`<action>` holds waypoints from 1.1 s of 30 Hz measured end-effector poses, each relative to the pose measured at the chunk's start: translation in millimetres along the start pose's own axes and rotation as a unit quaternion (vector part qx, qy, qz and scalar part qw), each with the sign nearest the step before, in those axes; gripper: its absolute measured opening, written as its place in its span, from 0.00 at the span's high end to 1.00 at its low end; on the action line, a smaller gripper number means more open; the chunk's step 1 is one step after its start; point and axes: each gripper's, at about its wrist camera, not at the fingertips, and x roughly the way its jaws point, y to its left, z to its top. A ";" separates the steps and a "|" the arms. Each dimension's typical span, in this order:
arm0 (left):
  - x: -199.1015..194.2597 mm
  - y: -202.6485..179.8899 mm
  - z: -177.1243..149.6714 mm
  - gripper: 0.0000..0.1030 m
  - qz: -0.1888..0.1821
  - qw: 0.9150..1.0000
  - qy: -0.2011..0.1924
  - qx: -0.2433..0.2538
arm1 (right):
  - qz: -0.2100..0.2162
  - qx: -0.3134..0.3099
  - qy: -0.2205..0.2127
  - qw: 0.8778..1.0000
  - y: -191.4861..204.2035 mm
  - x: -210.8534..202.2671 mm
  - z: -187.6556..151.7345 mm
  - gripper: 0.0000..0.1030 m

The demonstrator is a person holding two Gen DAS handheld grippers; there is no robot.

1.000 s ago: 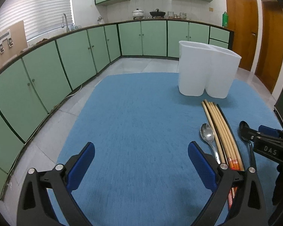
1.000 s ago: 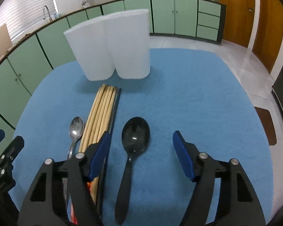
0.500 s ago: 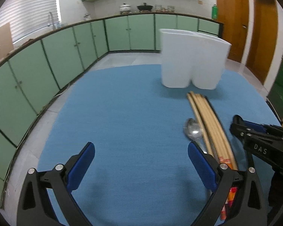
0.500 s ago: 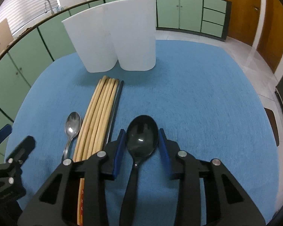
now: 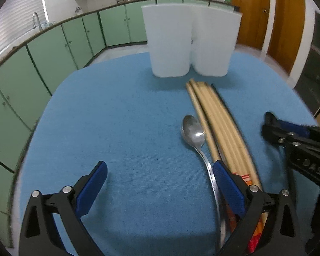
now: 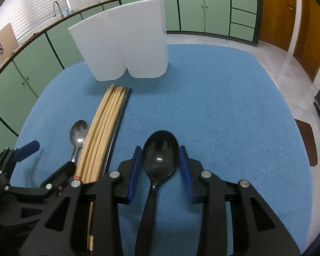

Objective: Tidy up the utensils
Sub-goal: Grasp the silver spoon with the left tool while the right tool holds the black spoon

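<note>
- Right gripper (image 6: 160, 170): black frame, blue pads; jaws drawn in on either side of the bowl of a black plastic spoon (image 6: 160, 160). The pads sit at the bowl's edges, and the grip appears made, though whether the spoon is clear of the cloth cannot be told.
- Black plastic spoon: near right of centre on the blue cloth table cover (image 6: 224, 106). Long axis runs near-to-far; bowl points far, toward the holder, hollow side up; handle trails back under the gripper.
- Left gripper (image 5: 157, 183): same build, jaws spread wide, holding nothing. It hangs low over the near left of the cloth, its right pad just beside the handle of the metal spoon.
- Silver metal spoon (image 5: 194, 131): lies flat, bowl far, handle near, just left of the chopsticks.
- Bundle of pale wooden chopsticks (image 5: 215, 119): side by side with one dark stick on the right edge; long axis near-to-far, far tips close to the holder's base but apart from it.
- White plastic two-compartment utensil holder (image 6: 125, 42): upright at the far side of the cloth. Its inside is hidden in both views.
- Progress, as judged: early. Nothing is seen standing in the holder; one spoon is in hand; metal spoon and chopsticks remain to be gathered.
</note>
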 end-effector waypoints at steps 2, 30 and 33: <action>2.5 0.0 1.4 0.05 0.001 1.000 0.000 -0.005 | -0.004 -0.006 0.000 1.000 1.6 0.2 -0.3 0.67; 23.2 1.7 37.5 0.06 0.008 1.000 0.002 -0.011 | 0.000 -0.007 0.041 0.999 -4.8 15.6 30.3 0.54; 29.3 -0.1 40.4 0.06 0.010 1.000 0.007 -0.007 | -0.002 -0.008 0.045 0.999 -3.2 17.9 32.5 0.54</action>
